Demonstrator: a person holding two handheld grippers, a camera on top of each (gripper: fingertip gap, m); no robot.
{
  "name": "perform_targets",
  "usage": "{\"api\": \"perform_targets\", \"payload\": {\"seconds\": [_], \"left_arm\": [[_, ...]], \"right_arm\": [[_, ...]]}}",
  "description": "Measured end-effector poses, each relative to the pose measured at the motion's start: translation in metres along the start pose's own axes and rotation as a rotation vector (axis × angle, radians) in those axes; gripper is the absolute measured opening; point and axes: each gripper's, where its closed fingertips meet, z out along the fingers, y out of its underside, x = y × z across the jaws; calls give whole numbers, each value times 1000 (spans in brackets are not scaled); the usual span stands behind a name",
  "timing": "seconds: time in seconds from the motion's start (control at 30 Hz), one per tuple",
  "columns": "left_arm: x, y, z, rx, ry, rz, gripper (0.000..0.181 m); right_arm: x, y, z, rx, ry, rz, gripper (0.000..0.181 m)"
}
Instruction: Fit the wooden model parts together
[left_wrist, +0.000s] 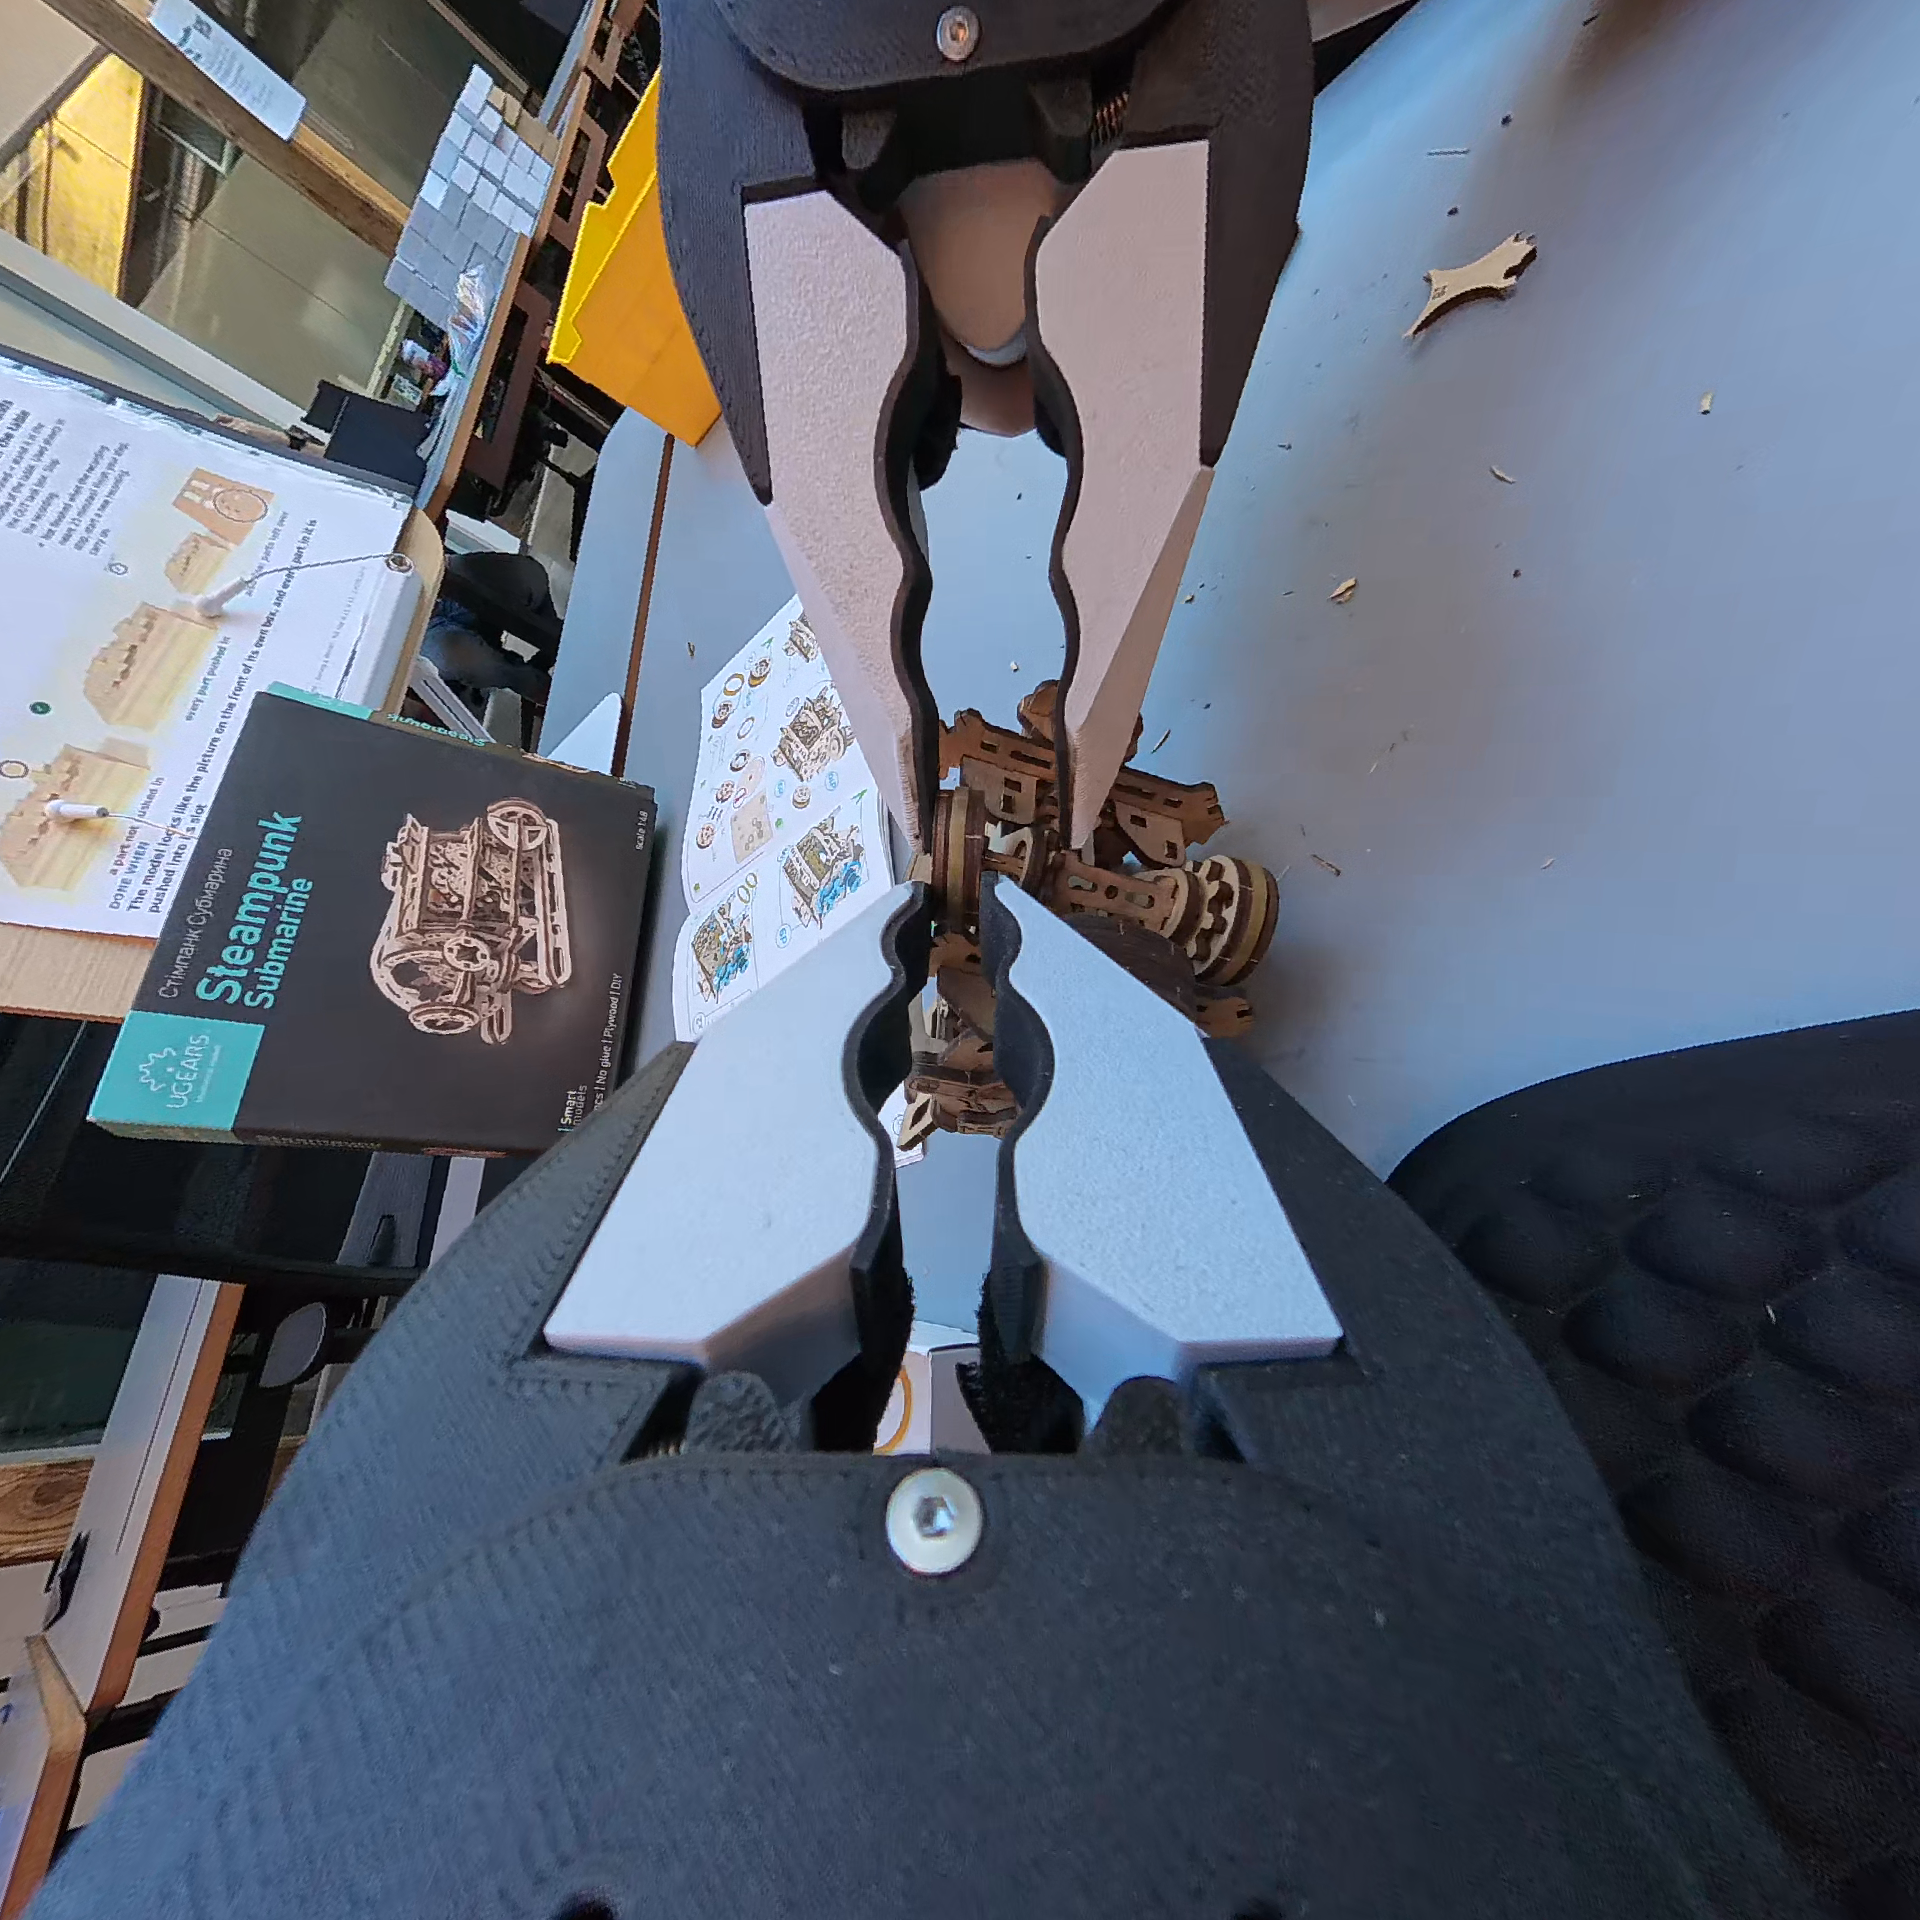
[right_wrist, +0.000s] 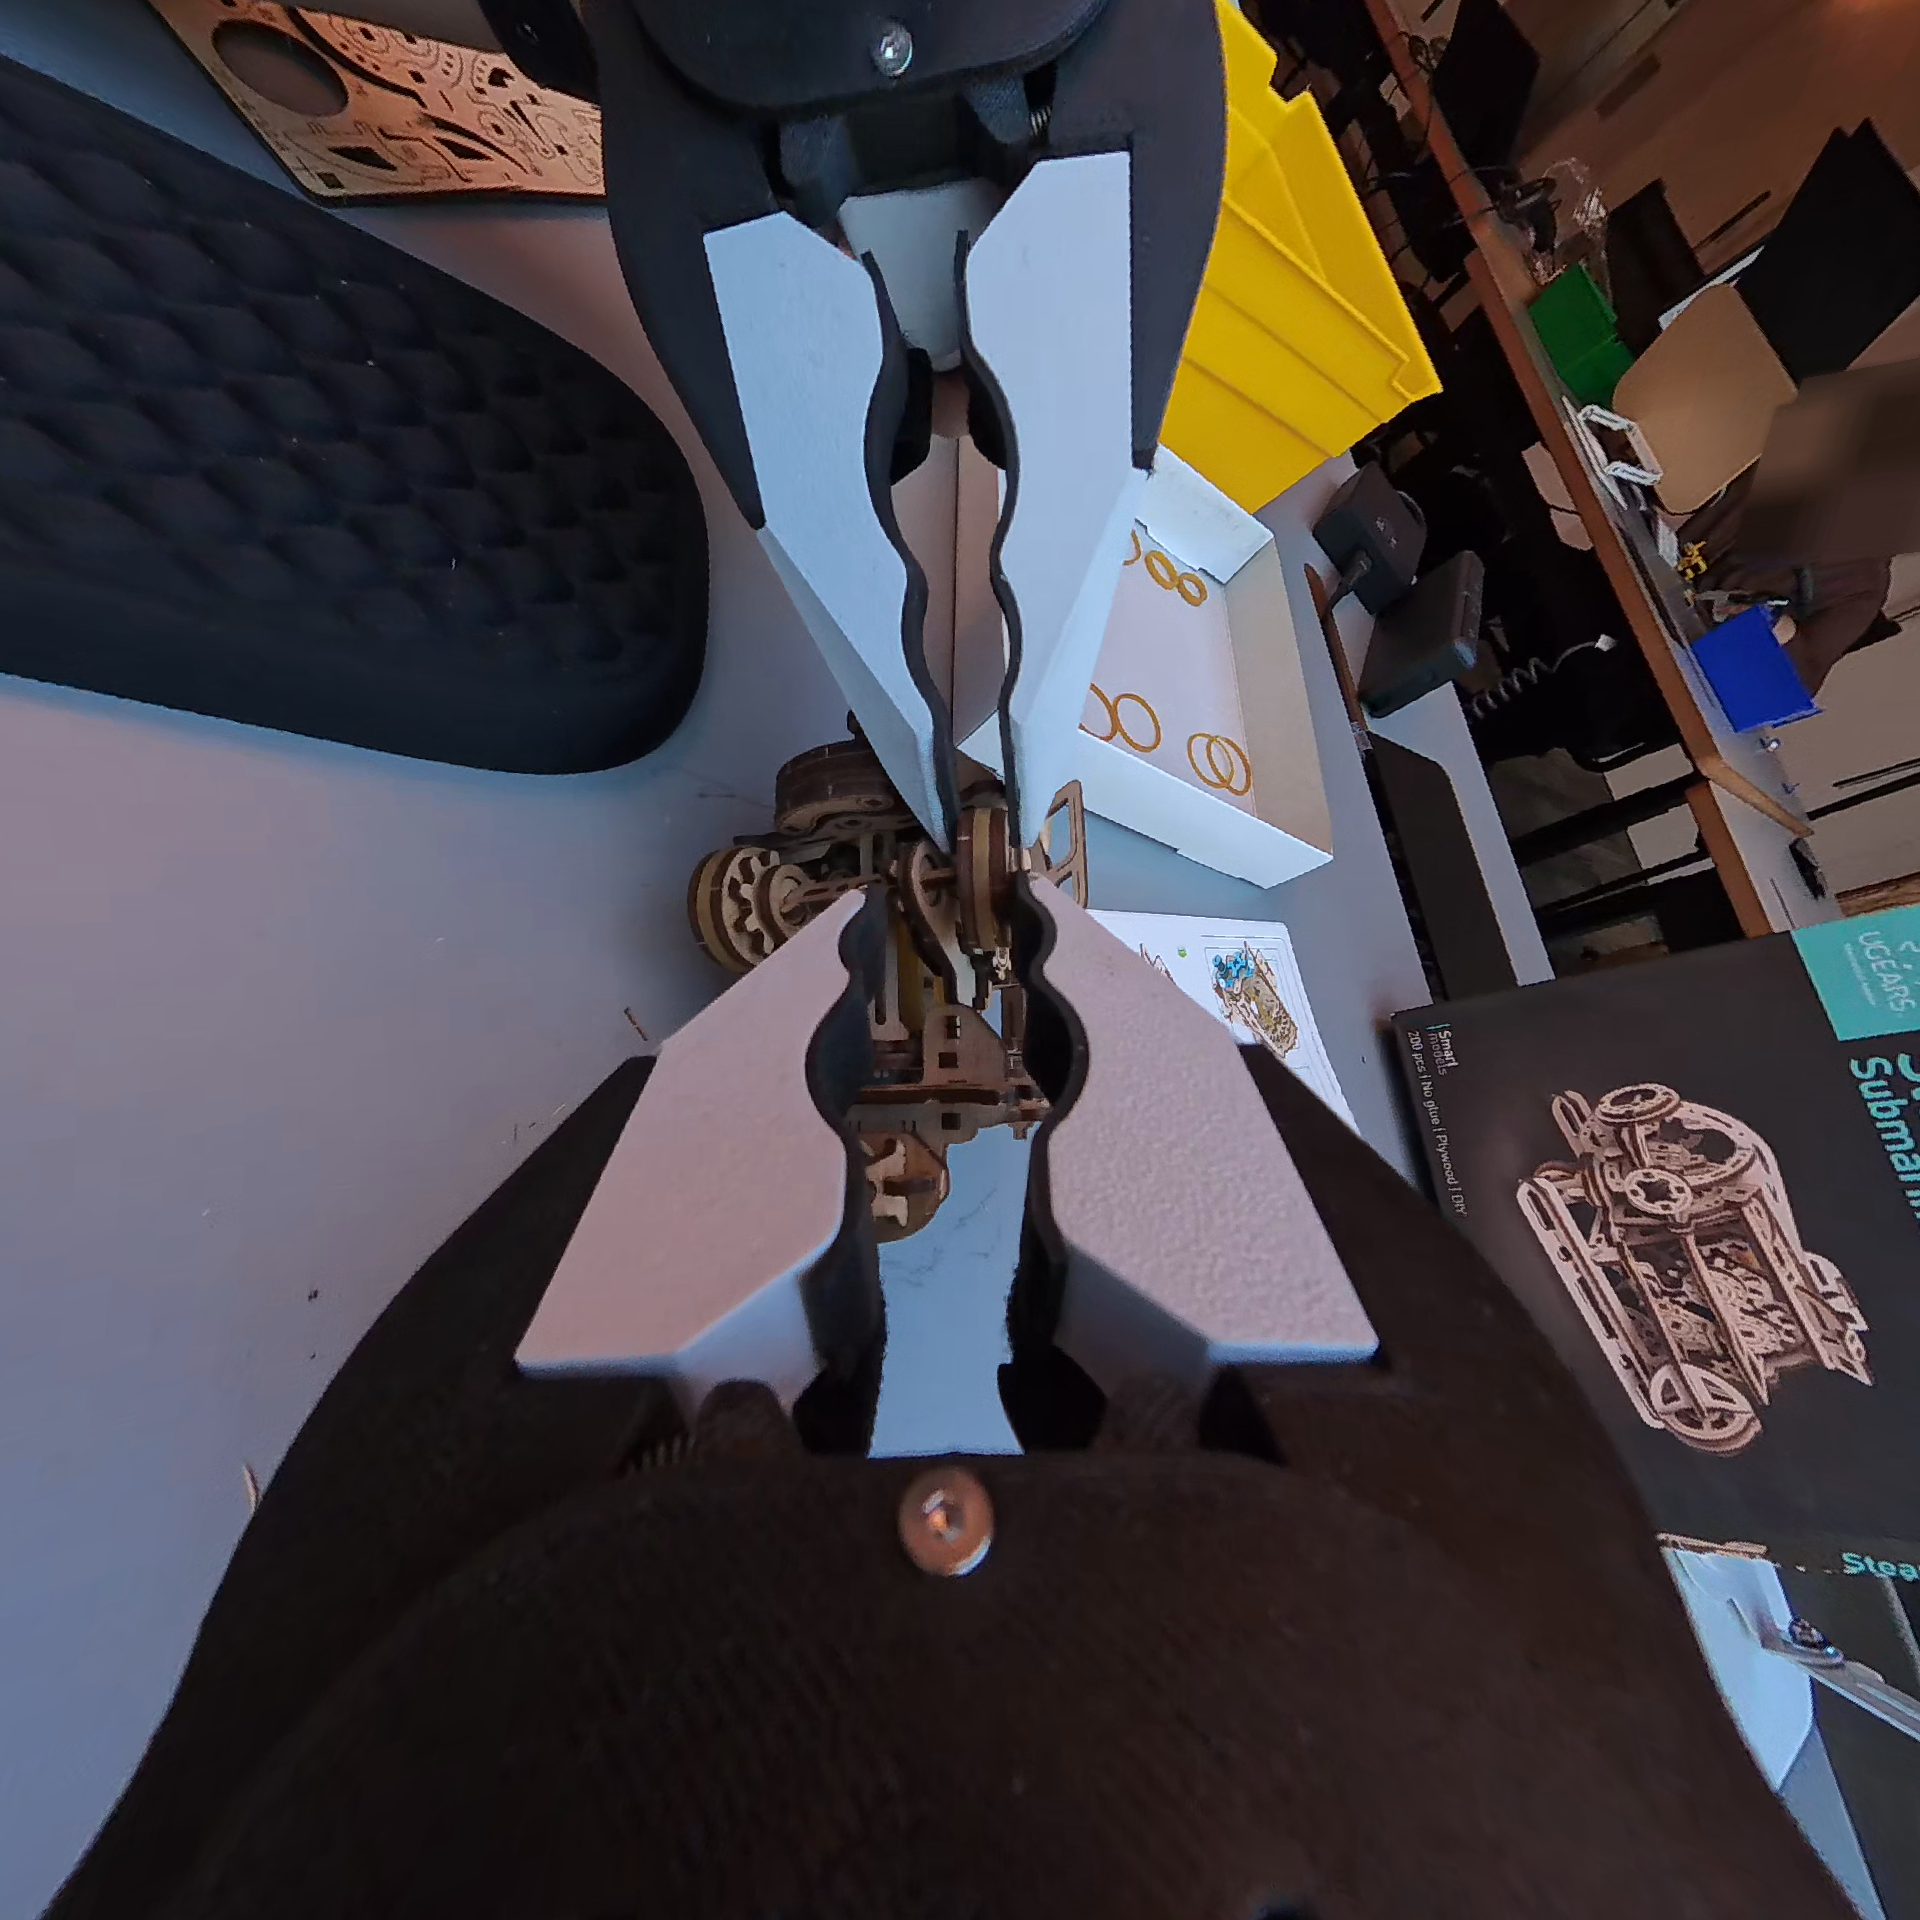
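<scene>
Item: wooden model, part-built, held between two opposed grippers.

We judge the work well along but unfinished. The model sits on the grey table at our fingertips, with gears, wheels and frame already joined. A small wheel on an axle lies between the tips of both tools and appears still to need seating. Our left gripper has its jaws narrowed about the model's near end; our right gripper is likewise narrowed around that wheel. True contact we cannot tell. Beyond the fingers lie the instruction sheet, a tray of rubber bands, the kit box, an offcut and a parts sheet with pieces remaining.
</scene>
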Motion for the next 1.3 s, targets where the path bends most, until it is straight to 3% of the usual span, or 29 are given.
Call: {"api": "perform_targets", "payload": {"seconds": [0.67,1.03,1.3], "left_arm": [[-6,5,-3,-41,-53,61,7],[-9,7,1,-21,-13,-113,8],[-10,8,0,-7,-9,-137,7]], "right_arm": [[5,0,5,13,-42,72,19],[8,2,6,48,-69,174,21],[8,2,7,67,-81,215,21]]}}
